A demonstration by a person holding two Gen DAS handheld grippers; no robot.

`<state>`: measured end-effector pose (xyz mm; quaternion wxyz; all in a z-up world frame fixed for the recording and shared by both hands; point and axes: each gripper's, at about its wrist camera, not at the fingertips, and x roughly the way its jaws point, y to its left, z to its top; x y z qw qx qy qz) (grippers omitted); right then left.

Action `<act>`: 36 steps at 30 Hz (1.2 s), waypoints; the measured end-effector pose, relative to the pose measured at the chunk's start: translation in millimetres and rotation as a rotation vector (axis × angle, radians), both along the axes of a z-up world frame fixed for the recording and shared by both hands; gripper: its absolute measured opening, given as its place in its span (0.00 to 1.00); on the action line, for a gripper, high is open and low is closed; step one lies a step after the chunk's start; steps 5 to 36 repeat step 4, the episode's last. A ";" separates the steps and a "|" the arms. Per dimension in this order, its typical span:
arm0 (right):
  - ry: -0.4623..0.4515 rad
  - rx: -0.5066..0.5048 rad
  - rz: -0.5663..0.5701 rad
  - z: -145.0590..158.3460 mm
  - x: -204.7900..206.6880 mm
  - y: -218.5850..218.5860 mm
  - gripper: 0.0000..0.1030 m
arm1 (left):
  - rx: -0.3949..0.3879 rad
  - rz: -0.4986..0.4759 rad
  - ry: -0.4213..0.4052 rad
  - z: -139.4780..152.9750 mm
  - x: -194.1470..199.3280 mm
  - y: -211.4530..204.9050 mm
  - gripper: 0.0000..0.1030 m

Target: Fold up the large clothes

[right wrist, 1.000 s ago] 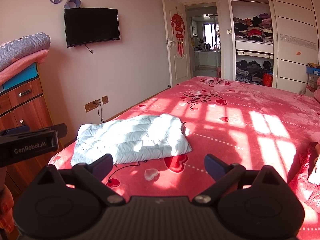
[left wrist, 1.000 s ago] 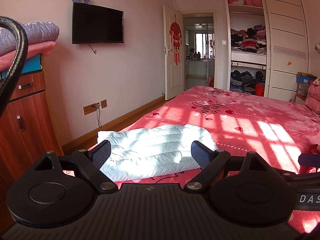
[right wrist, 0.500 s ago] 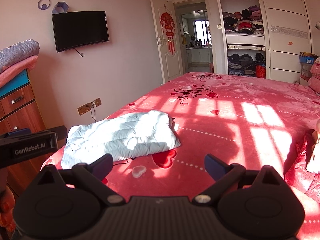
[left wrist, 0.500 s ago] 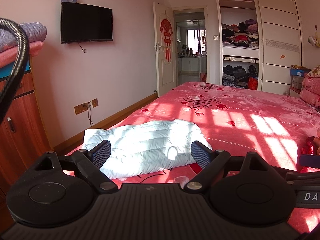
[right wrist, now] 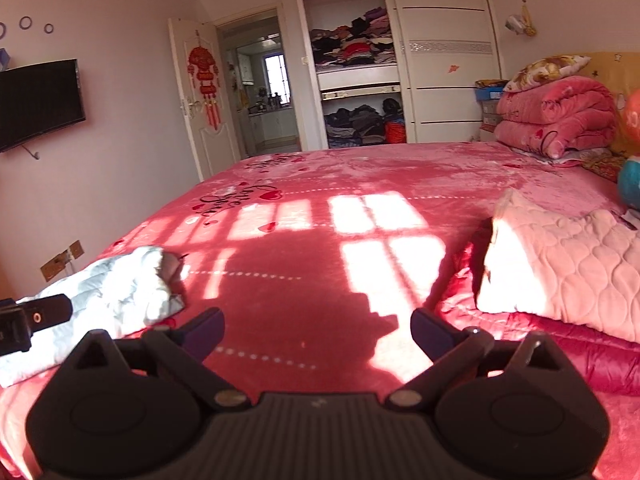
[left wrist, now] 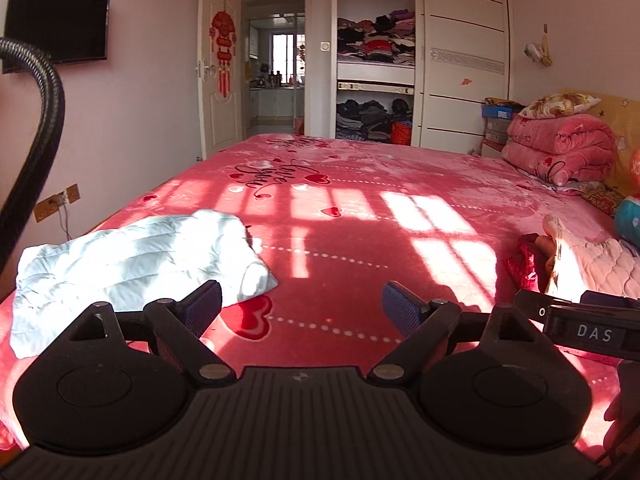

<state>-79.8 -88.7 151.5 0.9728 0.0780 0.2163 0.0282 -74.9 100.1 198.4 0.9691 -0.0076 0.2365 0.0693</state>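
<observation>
Both the left gripper (left wrist: 301, 303) and the right gripper (right wrist: 316, 327) are wide open and empty above the red heart-printed bed cover (left wrist: 360, 208), with the folded white quilted jacket (left wrist: 132, 256) lying on its left edge.

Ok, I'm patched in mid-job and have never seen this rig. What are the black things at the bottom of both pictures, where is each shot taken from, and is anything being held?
No robot here: a person carries a pair of hand-held tongs in each hand, with a fisheye camera on each looking forward along its two fingers. The black shapes at the bottom are the tongs themselves. One picture is from the left tongs, the other from the right tongs. Both pairs are open and hold nothing.

They hover over a bed with a red heart-print blanket. On its left part lies a folded white quilted jacket. On the right lies a red garment with pale pink quilted lining, not neatly folded. A folded pink quilt sits by the headboard.
</observation>
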 end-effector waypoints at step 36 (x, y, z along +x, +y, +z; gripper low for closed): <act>0.062 -0.071 -0.124 -54.4 28.7 -33.2 0.97 | -0.007 -0.060 0.052 -37.3 38.0 -31.2 1.00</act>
